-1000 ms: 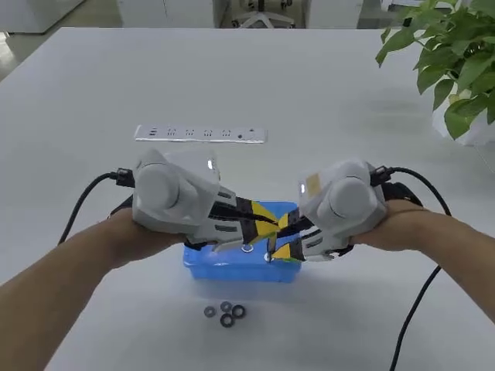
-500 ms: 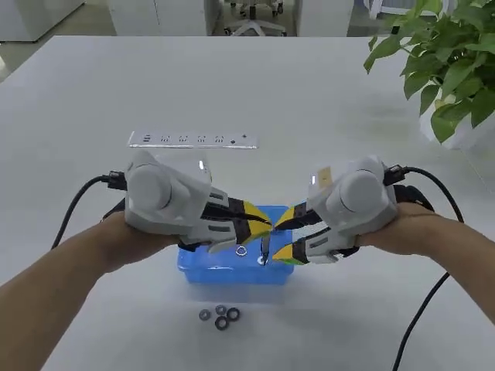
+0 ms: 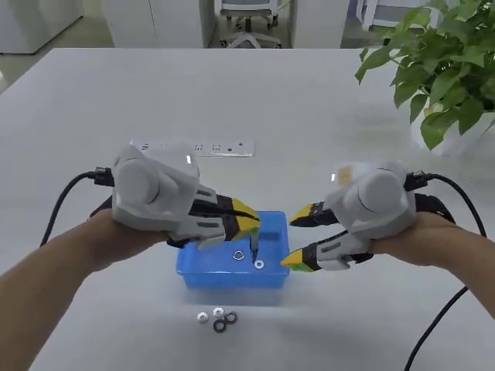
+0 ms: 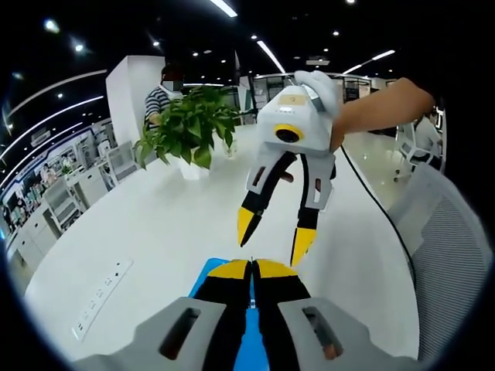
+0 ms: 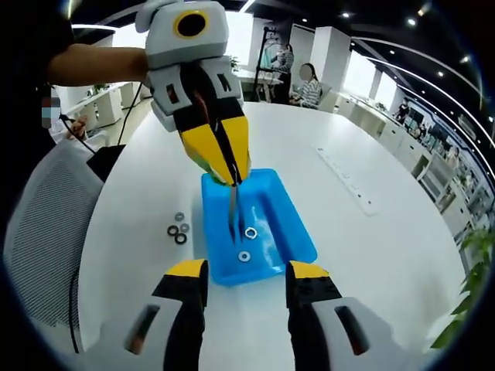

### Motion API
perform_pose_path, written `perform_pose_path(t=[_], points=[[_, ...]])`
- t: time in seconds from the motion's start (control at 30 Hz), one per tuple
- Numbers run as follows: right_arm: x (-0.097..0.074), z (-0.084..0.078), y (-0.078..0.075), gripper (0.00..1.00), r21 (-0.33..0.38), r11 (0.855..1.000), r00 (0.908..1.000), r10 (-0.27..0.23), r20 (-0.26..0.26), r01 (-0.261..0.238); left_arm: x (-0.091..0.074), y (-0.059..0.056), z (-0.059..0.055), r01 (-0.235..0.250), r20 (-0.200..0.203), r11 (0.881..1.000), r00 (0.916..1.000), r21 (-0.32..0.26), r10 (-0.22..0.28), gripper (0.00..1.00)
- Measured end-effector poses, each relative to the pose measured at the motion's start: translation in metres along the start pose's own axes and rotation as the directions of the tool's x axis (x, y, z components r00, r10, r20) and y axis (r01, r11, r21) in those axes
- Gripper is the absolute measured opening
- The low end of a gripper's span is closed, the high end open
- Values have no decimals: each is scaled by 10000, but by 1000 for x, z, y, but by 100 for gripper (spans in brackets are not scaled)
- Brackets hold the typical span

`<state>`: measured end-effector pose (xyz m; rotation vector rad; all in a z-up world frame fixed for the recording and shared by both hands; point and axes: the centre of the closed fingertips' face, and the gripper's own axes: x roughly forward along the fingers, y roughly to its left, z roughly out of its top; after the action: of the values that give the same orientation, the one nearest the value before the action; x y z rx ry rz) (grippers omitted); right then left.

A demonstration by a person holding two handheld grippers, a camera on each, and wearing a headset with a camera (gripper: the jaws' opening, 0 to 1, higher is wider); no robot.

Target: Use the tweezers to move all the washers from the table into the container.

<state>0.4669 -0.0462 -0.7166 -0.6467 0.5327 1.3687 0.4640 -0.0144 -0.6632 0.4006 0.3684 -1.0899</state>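
Now we hold the left gripper (image 3: 249, 224) above the blue container (image 3: 232, 279), its jaws pressed together on the tweezers (image 5: 232, 207). The tweezers hang point-down from the yellow tips into the container. Their two points sit close together just beside one of the two washers (image 5: 250, 233) lying on the container floor. We cannot tell whether the points touch it or carry anything. The second washer lies a little nearer the front wall.

The right gripper (image 3: 288, 244) hovers at the container's right end with its jaws spread apart and nothing between them. In the left gripper view it faces us, tips pointing down.

Four loose washers (image 5: 180, 238) lie in a tight cluster on the white table (image 3: 348, 139), just in front of the container's long side and apart from it. One of them looks dark and the others are pale metal.

Beyond the container a white power strip (image 3: 193, 147) lies flat on the table, and a leafy plant (image 3: 441, 69) stands at the far right.
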Motion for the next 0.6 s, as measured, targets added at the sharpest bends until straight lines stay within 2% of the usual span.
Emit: perform_pose_path(t=[0.2, 0.4, 0.6], points=[[-11, 1, 5, 46, 261, 9994, 9996, -239, 134, 236, -10, -5, 7, -141, -109, 9999, 9998, -38, 141, 5], [-20, 1, 12, 52, 453, 9981, 9987, -418, 283, 405, -23, -7, 17, -447, 13, 9990, 9990, 30, 447, 5], [-28, -2, 20, 59, 648, 9966, 9974, -544, 465, 513, -31, -12, 22, -599, 29, 9982, 9982, -54, 600, 5]])
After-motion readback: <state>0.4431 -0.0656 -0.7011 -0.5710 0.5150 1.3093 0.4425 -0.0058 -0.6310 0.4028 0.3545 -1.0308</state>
